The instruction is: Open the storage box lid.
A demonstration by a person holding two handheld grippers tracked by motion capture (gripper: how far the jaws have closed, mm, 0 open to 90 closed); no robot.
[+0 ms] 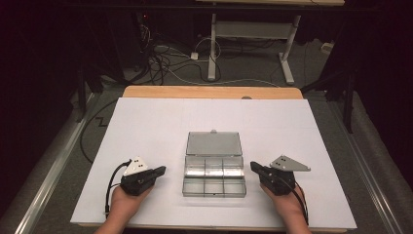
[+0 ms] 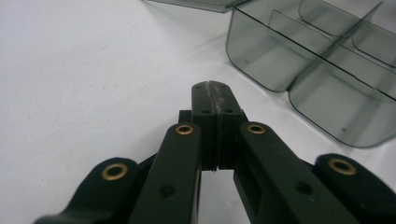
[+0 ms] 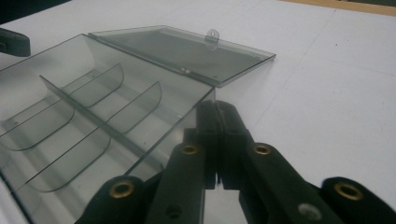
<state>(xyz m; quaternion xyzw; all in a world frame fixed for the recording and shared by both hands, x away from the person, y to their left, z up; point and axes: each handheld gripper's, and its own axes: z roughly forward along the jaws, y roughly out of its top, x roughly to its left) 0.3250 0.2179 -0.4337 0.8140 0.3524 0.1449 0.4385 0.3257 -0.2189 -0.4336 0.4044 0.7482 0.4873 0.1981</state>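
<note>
Clear compartment box (image 1: 214, 175) sits mid-table on the white sheet (image 1: 146, 122), lid (image 1: 214, 144) swung fully open and lying flat behind it, compartments empty. Left gripper (image 1: 160, 170) is just left of the box, right gripper (image 1: 254, 167) just right of it, both tips pointing inward at the box sides, not touching. Both sets of jaws pressed together, nothing between them. Left gripper view: tips (image 2: 213, 95) near the box's rounded corner (image 2: 261, 70). Right gripper view: tips (image 3: 215, 114) close beside the box wall (image 3: 177, 126) near the hinge.
</note>
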